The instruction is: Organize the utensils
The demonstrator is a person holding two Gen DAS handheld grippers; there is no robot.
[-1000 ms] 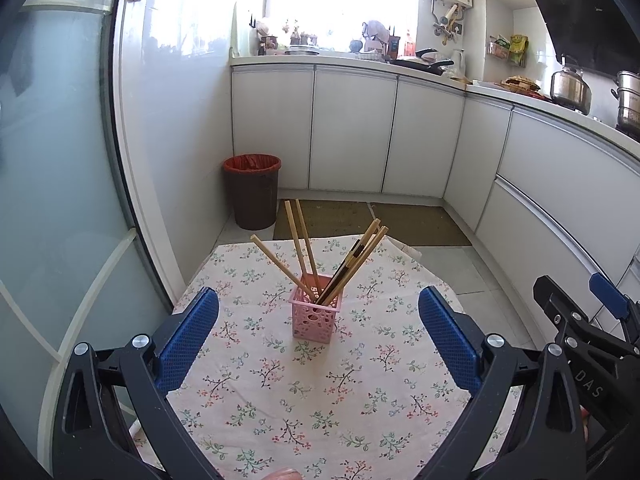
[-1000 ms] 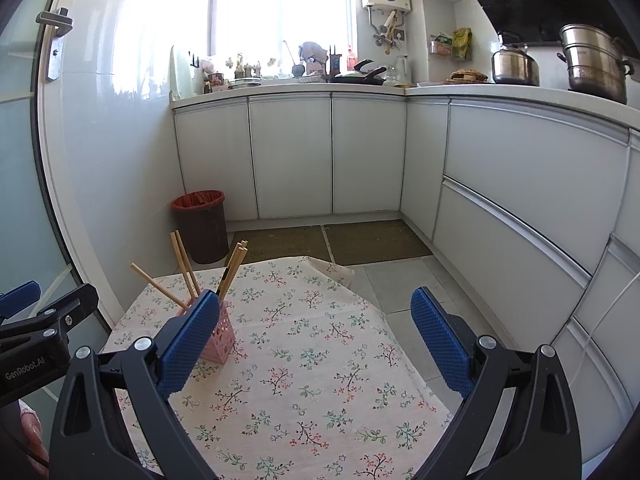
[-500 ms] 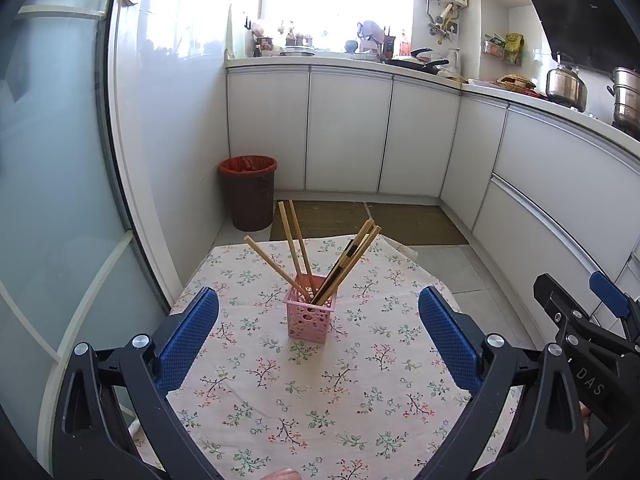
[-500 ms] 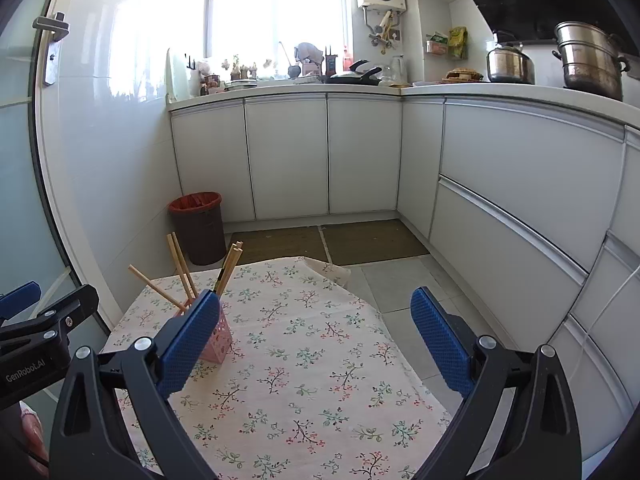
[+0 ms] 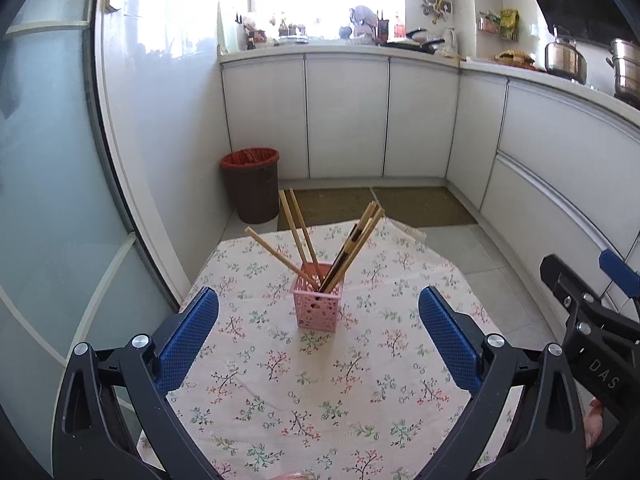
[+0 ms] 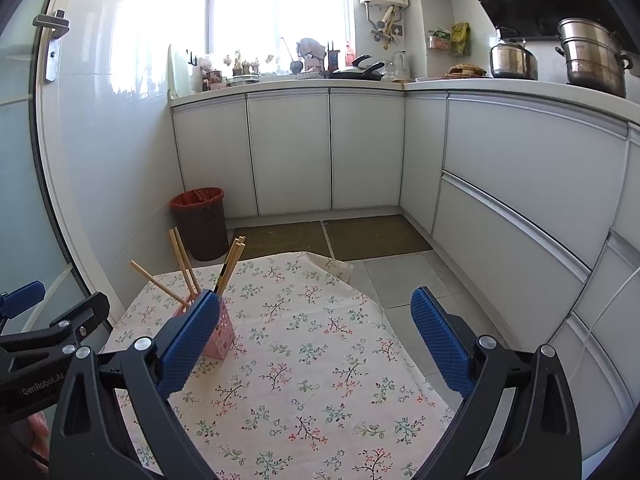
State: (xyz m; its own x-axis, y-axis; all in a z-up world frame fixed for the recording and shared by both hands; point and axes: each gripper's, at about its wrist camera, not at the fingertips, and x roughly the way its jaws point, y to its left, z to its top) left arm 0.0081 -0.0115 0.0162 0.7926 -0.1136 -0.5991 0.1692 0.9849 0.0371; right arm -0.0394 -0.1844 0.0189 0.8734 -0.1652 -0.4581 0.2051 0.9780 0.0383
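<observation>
Kitchen setting: white base cabinets (image 5: pixel 346 116) along the far and right walls, worktop above crowded with cookware.
Frosted glass door (image 5: pixel 44 168) at the left edge of the left wrist view; handle (image 6: pixel 52 46) seen in the right wrist view.
Table covered by a floral tablecloth (image 5: pixel 320 392), pale ground with small sprig pattern; far corner of cloth hanging over the edge (image 6: pixel 332 266).
Two brown floor mats (image 6: pixel 332 236) side by side beyond the table, at the cabinet foot.
Dark brown waste bin with red liner (image 5: pixel 252 184) on the floor by the left wall, beyond the table.
Stacked steel pots (image 6: pixel 592 56) and a steel kettle (image 6: pixel 512 60) on the right-hand worktop.
Left gripper (image 5: pixel 318 340) held above the near part of the table, blue-padded jaws spread wide, nothing between them.
Right gripper (image 6: pixel 314 344) likewise spread wide and empty, held over the table right of the holder; its left pad overlapping the holder in its own view, contact cannot be told.
Pink perforated utensil holder (image 5: pixel 318 306) upright on the cloth, ahead of the left gripper and roughly centred between its pads, well apart from them.
Wooden chopsticks (image 5: pixel 362 236) standing in the holder, fanned out: one leaning far left, a pair near upright, a bundle leaning right.
</observation>
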